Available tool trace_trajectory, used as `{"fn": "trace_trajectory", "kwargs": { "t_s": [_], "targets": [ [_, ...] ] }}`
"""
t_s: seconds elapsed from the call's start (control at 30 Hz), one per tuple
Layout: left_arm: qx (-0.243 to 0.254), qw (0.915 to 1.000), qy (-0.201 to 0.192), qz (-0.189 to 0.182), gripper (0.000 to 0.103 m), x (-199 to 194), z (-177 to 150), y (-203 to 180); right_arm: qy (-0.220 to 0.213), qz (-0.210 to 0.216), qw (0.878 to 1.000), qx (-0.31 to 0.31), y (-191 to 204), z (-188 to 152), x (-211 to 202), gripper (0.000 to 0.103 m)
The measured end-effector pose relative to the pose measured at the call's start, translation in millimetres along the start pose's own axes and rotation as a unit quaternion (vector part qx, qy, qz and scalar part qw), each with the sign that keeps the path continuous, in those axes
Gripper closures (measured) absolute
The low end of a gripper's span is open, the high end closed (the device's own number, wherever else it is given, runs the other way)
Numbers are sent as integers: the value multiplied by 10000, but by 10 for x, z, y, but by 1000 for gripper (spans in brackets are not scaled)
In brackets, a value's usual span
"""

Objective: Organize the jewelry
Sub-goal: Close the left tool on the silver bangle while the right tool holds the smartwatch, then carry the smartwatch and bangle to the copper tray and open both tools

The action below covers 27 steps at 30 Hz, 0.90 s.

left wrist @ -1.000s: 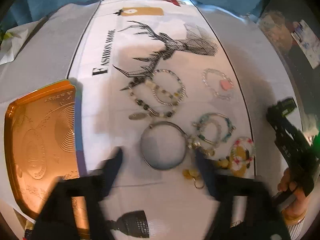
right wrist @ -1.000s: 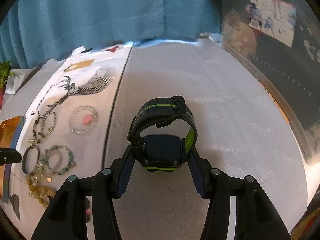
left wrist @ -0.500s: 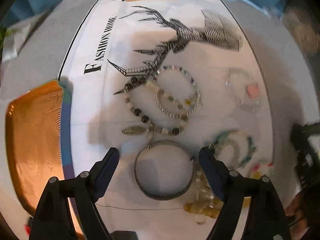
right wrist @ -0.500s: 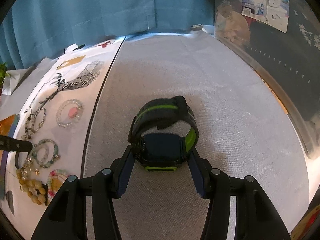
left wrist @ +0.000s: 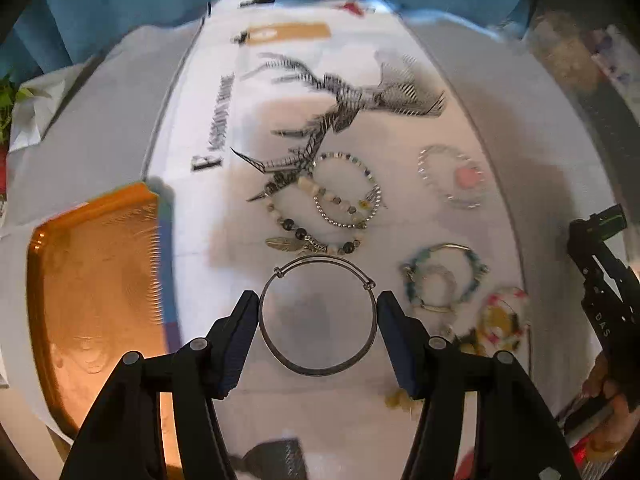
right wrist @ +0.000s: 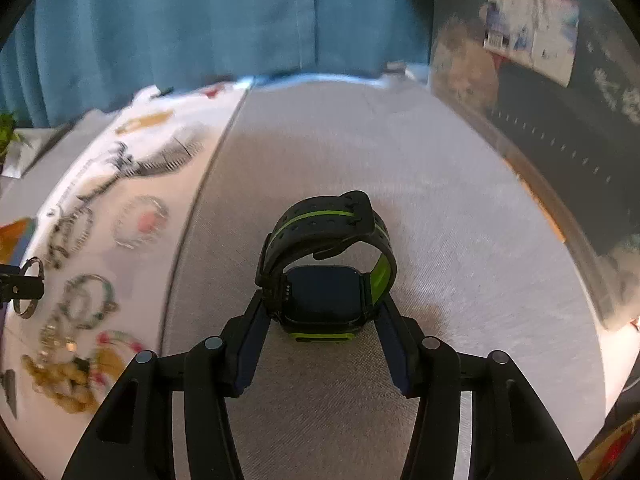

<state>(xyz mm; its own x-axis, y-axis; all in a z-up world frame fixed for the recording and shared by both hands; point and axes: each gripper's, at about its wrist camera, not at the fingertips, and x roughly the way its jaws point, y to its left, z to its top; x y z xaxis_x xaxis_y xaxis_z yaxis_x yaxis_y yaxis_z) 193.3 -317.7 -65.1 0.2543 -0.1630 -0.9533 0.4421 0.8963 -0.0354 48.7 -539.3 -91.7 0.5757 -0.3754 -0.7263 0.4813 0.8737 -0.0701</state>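
On my left wrist view the left gripper (left wrist: 318,312) sits low in the centre of the frame with the silver bangle (left wrist: 318,318) between its fingers. The jaws have just been closing, and both pads now meet the bangle's outer rim, one on each side, so I read it as gripped at a middling width. The bangle lies over the white printed cloth (left wrist: 248,208). Just above it, mid-frame, is a beaded bracelet with a feather charm (left wrist: 310,240), overlapping a thinner beaded ring (left wrist: 348,190). Right of centre I see a clear bracelet with a pink charm (left wrist: 452,176), and lower right a turquoise bracelet (left wrist: 444,278) beside a red-and-yellow one (left wrist: 504,320), blurred. The orange tray (left wrist: 96,288) fills the left side of the frame, well apart from the bangle.

On my right wrist view the right gripper (right wrist: 320,314) holds the black and green watch (right wrist: 326,264) in the centre of the frame, pads pressed on either side of its case, strap looping upward, above the grey surface (right wrist: 440,200).
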Motion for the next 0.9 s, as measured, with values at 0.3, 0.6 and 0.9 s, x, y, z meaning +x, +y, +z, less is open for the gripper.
{"fn": "trace_trajectory", "kwargs": {
  "t_s": [0.3,0.6,0.9],
  "targets": [
    [-243,9931,-1134,182,46,-1197,-808,788,-569,468,9972,-151,551,-136,-1099,49],
    [-642,9841,-1597,447,46,-1824,-2220,1543,-703,1195,9903,104,1425,-961,-2273,49],
    [-737,9806,-1791,309,46,-2046,-2888,1659,-879,1419,9831,-752,2096,-1622,-3134,49]
  ]
}}
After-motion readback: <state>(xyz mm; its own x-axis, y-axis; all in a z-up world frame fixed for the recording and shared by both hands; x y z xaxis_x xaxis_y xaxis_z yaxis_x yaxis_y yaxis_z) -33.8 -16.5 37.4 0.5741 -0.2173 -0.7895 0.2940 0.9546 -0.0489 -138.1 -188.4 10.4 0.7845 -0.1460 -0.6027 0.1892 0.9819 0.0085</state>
